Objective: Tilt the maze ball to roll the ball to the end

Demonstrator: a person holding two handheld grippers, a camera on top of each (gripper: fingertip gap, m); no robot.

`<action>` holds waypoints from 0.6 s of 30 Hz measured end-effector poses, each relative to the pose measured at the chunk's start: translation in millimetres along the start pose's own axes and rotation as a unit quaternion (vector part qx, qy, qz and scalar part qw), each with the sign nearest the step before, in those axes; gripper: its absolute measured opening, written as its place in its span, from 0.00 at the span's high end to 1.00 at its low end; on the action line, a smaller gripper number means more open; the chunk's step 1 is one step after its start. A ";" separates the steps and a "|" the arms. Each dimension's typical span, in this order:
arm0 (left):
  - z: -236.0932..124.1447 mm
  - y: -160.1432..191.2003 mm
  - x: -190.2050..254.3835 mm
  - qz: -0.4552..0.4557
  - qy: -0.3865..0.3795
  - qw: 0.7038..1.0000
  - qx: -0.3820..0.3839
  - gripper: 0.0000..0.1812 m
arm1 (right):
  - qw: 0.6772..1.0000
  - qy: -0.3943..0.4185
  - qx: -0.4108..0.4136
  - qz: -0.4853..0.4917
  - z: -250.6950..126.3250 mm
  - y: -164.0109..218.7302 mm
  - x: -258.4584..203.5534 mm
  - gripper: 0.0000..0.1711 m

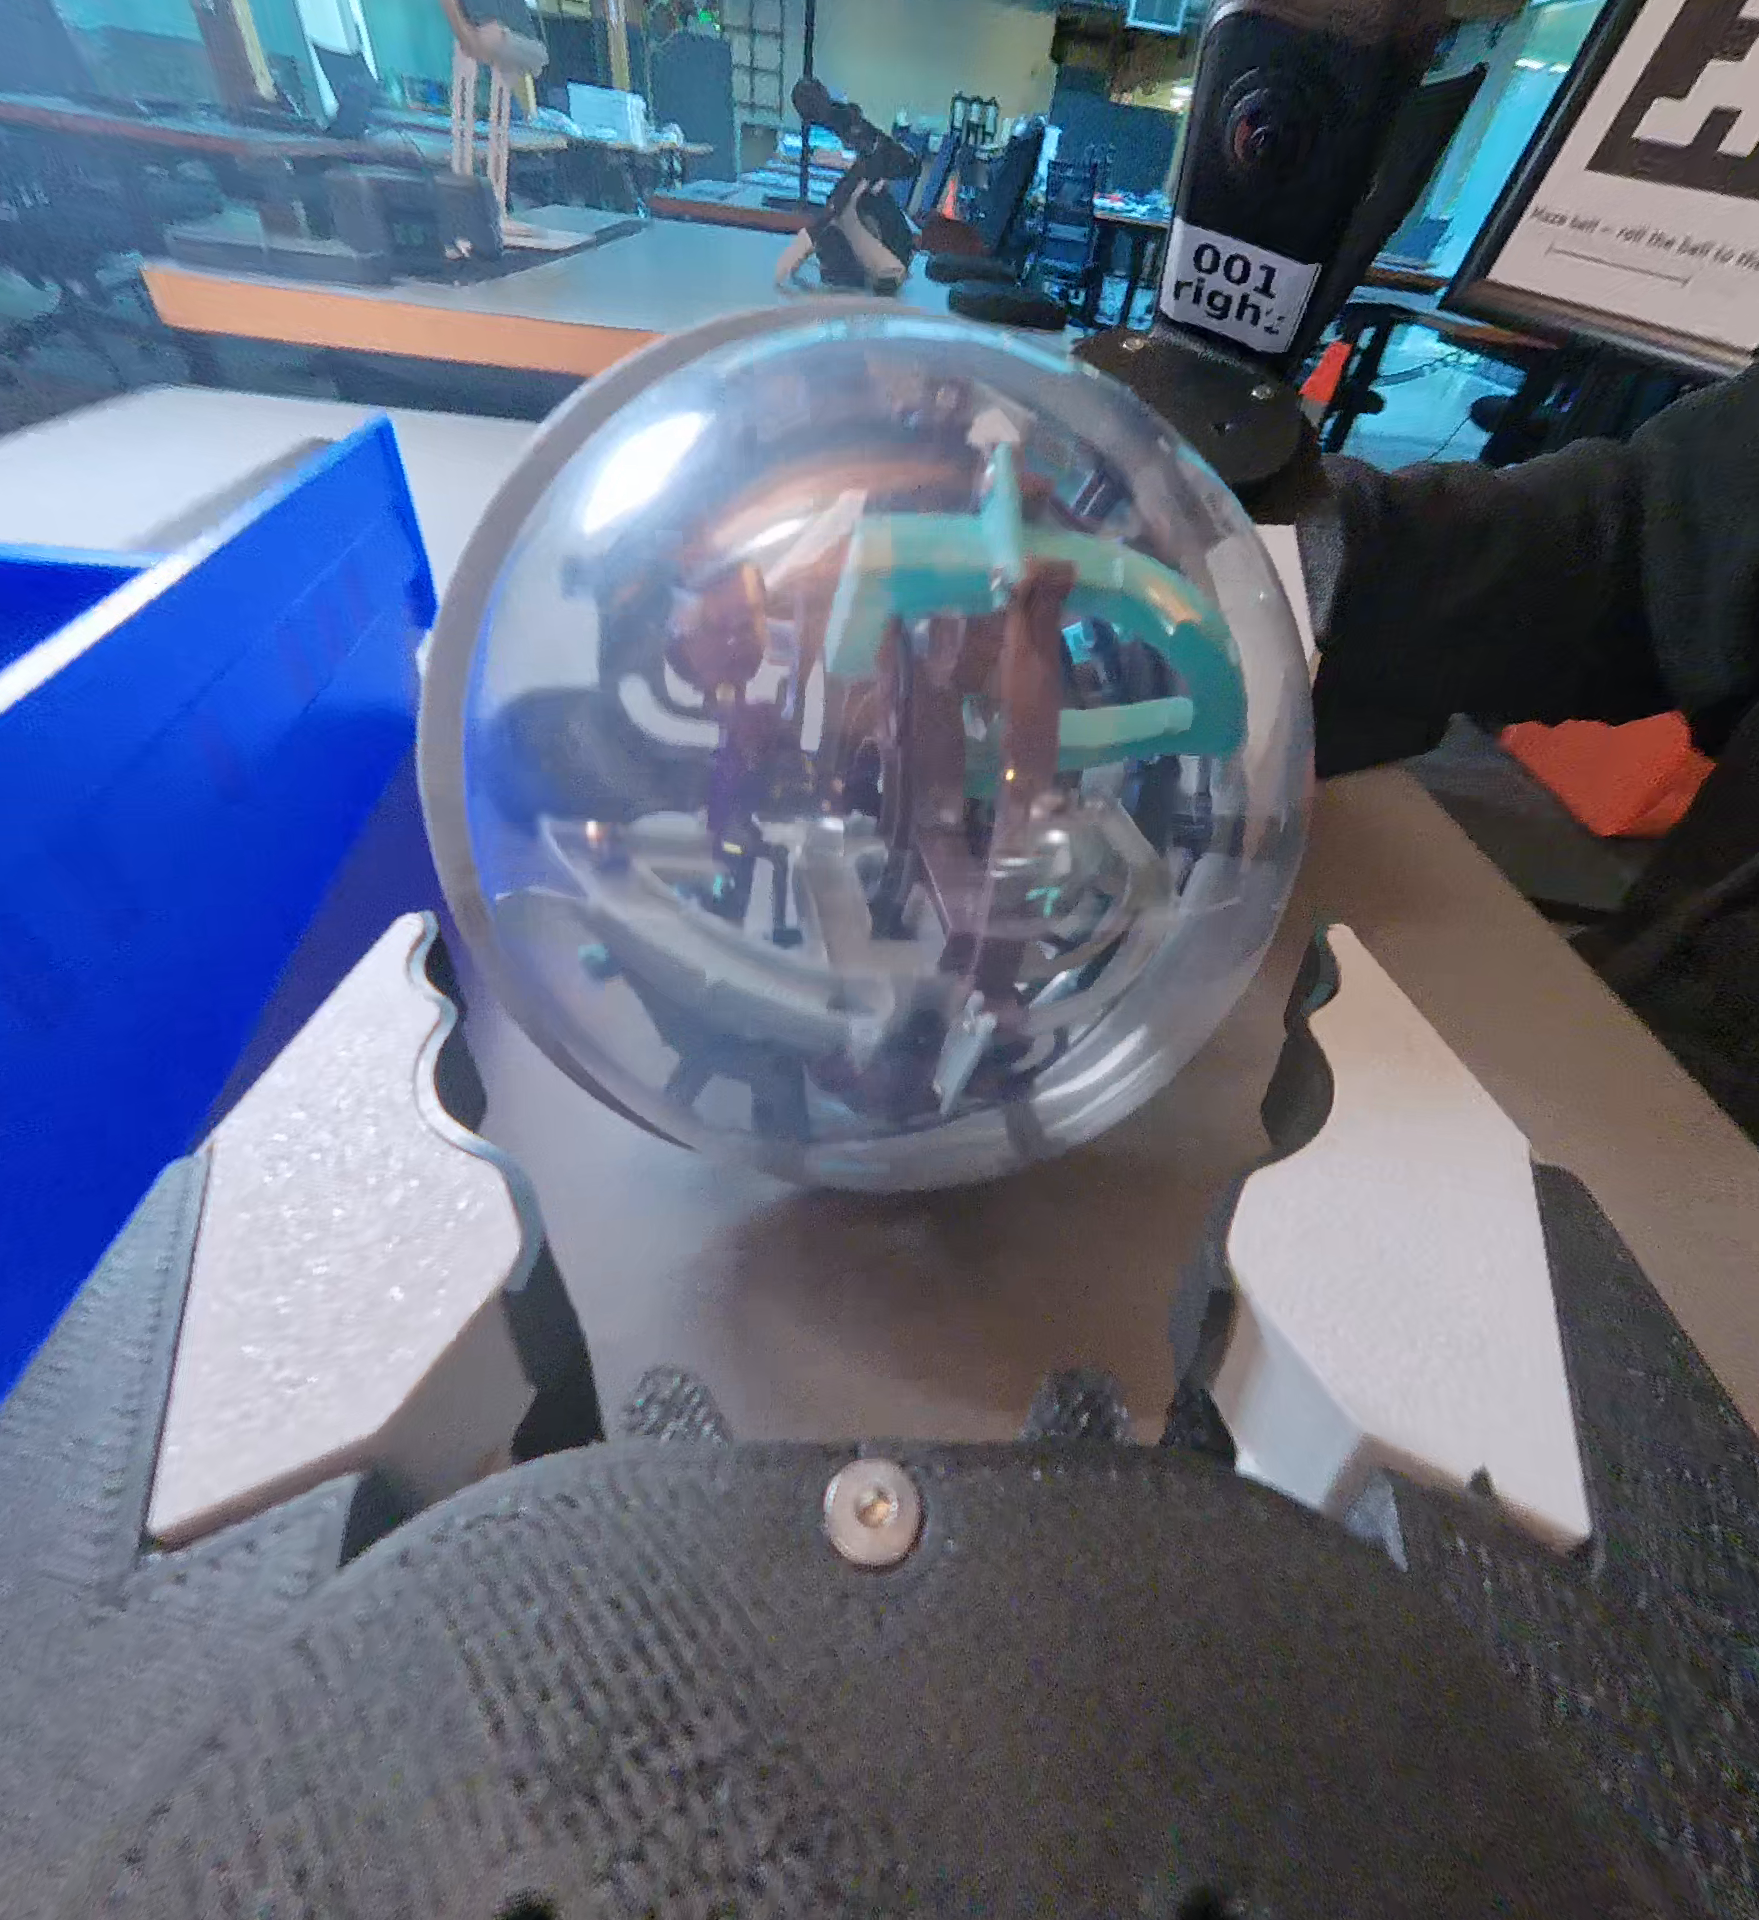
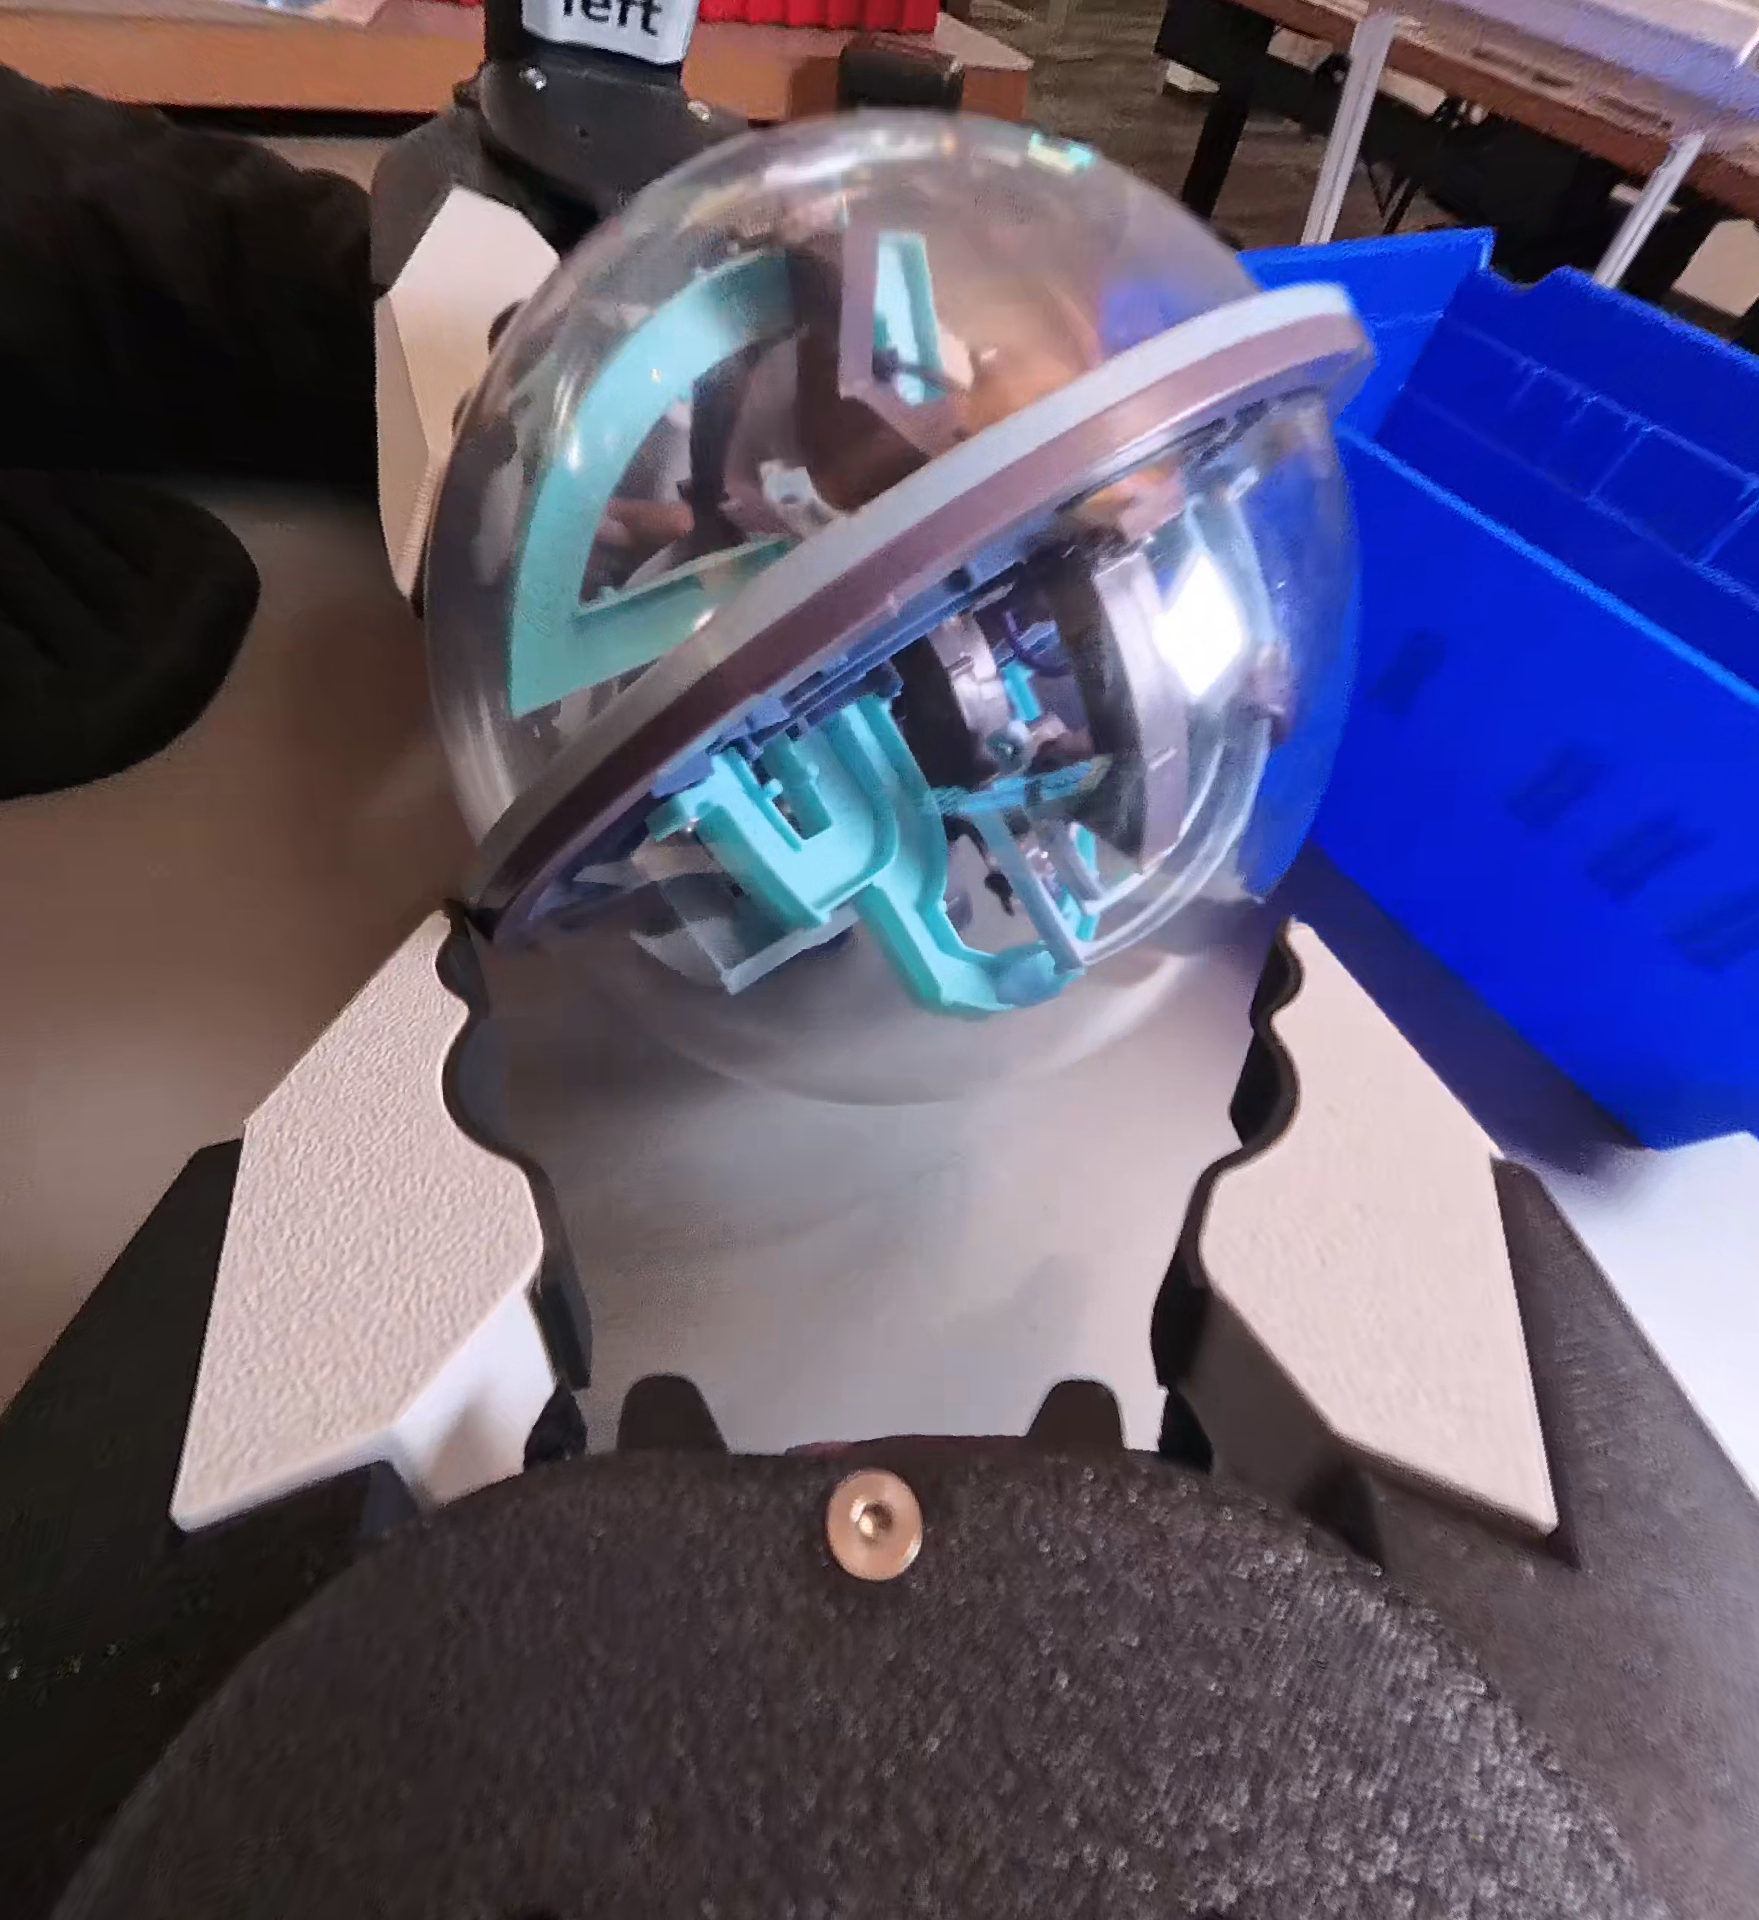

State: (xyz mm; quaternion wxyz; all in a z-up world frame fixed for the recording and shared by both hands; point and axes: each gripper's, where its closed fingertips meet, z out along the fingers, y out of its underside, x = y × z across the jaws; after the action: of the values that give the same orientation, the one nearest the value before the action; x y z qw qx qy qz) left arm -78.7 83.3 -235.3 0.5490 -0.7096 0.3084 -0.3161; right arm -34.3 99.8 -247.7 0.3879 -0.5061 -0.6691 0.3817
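Contact is what I watch first here. The maze ball sits between my two grippers, above the pale table and just beside the blue bin. Whether its underside touches the table I cannot tell; a soft shadow lies beneath it.

My left gripper has its fingers spread wide, tips at the ball's lower flanks, and the right gripper stands the same way from the opposite side. Neither pair is closed on the sphere; they cradle it from two sides. From the right wrist view, the ball's grey rim runs on a steep slant, low at my left and high toward the bin, so the ball is already tipped. The left finger tip there meets the low end of that rim.

I cannot pick out the small ball inside the teal tracks; the view is blurred and the shell glares.

To do this well, I judge the tilt should be slow and small, both grippers turning together as one so the sphere does not slip out sideways. The smooth shell gives little purchase, so I would keep the tips low on its curve and steer clear of the bin wall.
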 end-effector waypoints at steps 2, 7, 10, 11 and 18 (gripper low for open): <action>2.2 6.2 4.7 -0.024 0.016 1.000 -0.012 0.16 | 1.000 -0.005 -0.005 0.000 4.4 5.3 -3.1 0.17; 8.6 5.2 2.0 -0.011 -0.006 1.000 -0.012 0.18 | 1.000 -0.010 0.001 0.011 7.9 7.3 -2.7 0.16; 10.7 2.8 1.2 -0.020 -0.011 1.000 -0.006 0.18 | 1.000 -0.007 0.001 0.011 9.1 9.9 -0.9 0.15; 11.2 2.4 1.7 -0.017 -0.014 1.000 -0.005 0.18 | 1.000 -0.006 0.000 0.009 8.9 10.7 -0.8 0.15; 15.8 0.2 8.8 -0.014 -0.029 0.999 -0.002 0.19 | 0.996 -0.005 -0.081 0.025 3.1 35.3 -14.2 0.12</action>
State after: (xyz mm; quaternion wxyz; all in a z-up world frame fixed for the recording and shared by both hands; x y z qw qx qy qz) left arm -60.9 85.5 -237.6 0.5521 -0.7234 0.2834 -0.3025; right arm -21.1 92.5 -282.8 0.3325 -0.5504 -0.6869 0.3387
